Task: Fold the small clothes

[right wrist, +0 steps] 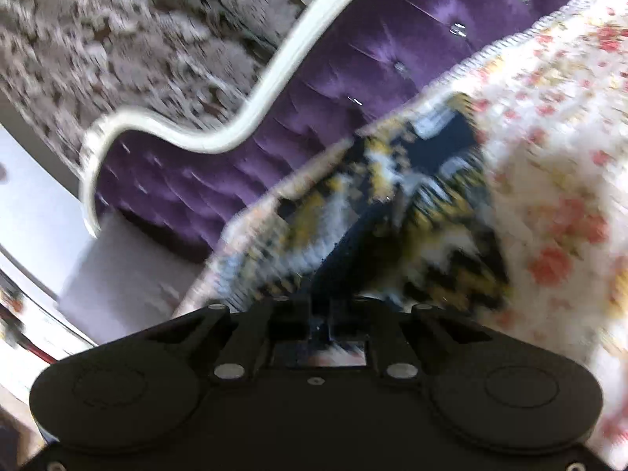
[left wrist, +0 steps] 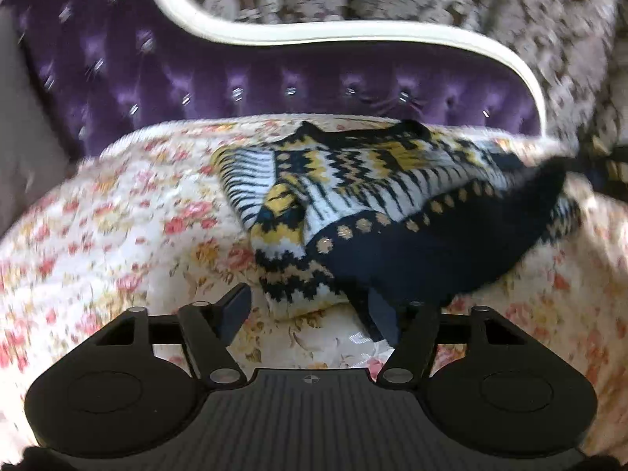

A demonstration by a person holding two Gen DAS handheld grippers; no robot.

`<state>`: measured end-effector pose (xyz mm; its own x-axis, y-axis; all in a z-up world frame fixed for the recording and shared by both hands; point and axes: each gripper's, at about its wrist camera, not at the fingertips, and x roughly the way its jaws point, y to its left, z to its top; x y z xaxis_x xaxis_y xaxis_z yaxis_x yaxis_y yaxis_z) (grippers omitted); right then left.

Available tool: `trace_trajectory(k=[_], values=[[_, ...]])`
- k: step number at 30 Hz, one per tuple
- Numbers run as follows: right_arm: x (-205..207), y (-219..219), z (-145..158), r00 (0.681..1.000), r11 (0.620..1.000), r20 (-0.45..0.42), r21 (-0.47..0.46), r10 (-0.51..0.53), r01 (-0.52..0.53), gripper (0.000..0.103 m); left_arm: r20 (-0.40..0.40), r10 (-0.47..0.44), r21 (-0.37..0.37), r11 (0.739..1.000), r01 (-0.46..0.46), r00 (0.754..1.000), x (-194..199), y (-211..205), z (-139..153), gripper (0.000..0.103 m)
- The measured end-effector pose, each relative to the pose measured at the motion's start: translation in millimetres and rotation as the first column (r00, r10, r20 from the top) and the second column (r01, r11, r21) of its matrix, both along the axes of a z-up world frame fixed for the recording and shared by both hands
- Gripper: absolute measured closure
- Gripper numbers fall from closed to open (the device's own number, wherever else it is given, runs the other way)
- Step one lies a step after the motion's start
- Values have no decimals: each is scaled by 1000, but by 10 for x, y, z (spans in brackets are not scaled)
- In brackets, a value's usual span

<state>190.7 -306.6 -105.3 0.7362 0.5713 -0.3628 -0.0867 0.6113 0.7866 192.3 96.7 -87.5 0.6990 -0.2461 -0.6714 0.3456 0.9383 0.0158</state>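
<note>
**Sweater half-folded on floral bedspread, one gripper clamped, one released**

Knitwear in navy, white and mustard lies across a bed in both wrist views. The small patterned sweater rests on a floral quilt of pink and yellow blooms on cream, close to the far edge of the bed where the quilt meets a tufted purple headboard trimmed in a curved white frame. A sleeve with zigzag bands runs down toward the camera at the garment's left side, and a plain navy panel, edged with a row of mustard dots, is turned over the patterned body on the right.

The left gripper hovers just short of the sweater's near edge with its jaws released and standing apart; bare quilt and the sleeve's cuff show between them, and the pads press on nothing. The right-hand finger overlaps the dark navy fabric in the picture, though whether it touches the cloth cannot be told.

In the right wrist view, heavily blurred, the right gripper has its jaws clenched close together on a fold of the sweater's navy fabric, which rises from between the fingers toward the patterned knit beyond. The view is tilted, with the headboard running diagonally and the quilt filling the right side. Patterned grey-brown wallpaper covers the wall behind the bed.
</note>
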Motion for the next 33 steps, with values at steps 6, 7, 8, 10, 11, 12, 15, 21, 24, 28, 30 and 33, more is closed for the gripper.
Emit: trace_trajectory(k=[6, 7, 8, 10, 11, 12, 15, 21, 24, 28, 30, 33], values=[[435, 3, 158, 999, 995, 41, 102, -24, 19, 86, 84, -172, 221, 964, 150, 982, -71, -293, -90, 32], [500, 6, 175, 999, 994, 44, 107, -30, 25, 86, 93, -196, 259, 951, 167, 976, -66, -330, -109, 31], [576, 9, 189, 998, 993, 48, 112, -38, 33, 86, 102, -216, 290, 940, 179, 971, -59, -355, -125, 31], [669, -21, 179, 997, 990, 50, 132, -54, 47, 86, 115, -246, 337, 921, 195, 962, -22, -376, -144, 31], [727, -36, 163, 997, 987, 44, 148, -64, 57, 86, 118, -250, 347, 917, 196, 961, 6, -369, -154, 31], [774, -55, 146, 997, 985, 36, 161, -74, 67, 86, 117, -250, 356, 914, 194, 961, 43, -370, -164, 31], [913, -103, 76, 995, 981, 13, 167, -101, 97, 86, 125, -247, 381, 906, 183, 961, 176, -390, -172, 31], [1017, -152, -99, 992, 978, -20, 170, -121, 123, 86, 119, -298, 446, 868, 218, 947, 477, -487, -231, 31], [1020, -170, -134, 992, 977, -24, 172, -122, 125, 86, 134, -263, 331, 921, 207, 955, 717, -441, -136, 31], [1067, -202, -153, 991, 977, -27, 165, -130, 133, 86, 50, 1, -1, 1000, -1, 999, 1342, -59, -98, 27], [1106, -238, -187, 988, 974, -39, 163, -152, 156, 86, -53, 129, -120, 984, -135, 990, 1605, 161, -180, 20], [1160, -317, -257, 982, 971, -66, 154, -177, 186, 82, -187, 236, -231, 933, -276, 954, 1760, 379, -332, 20]])
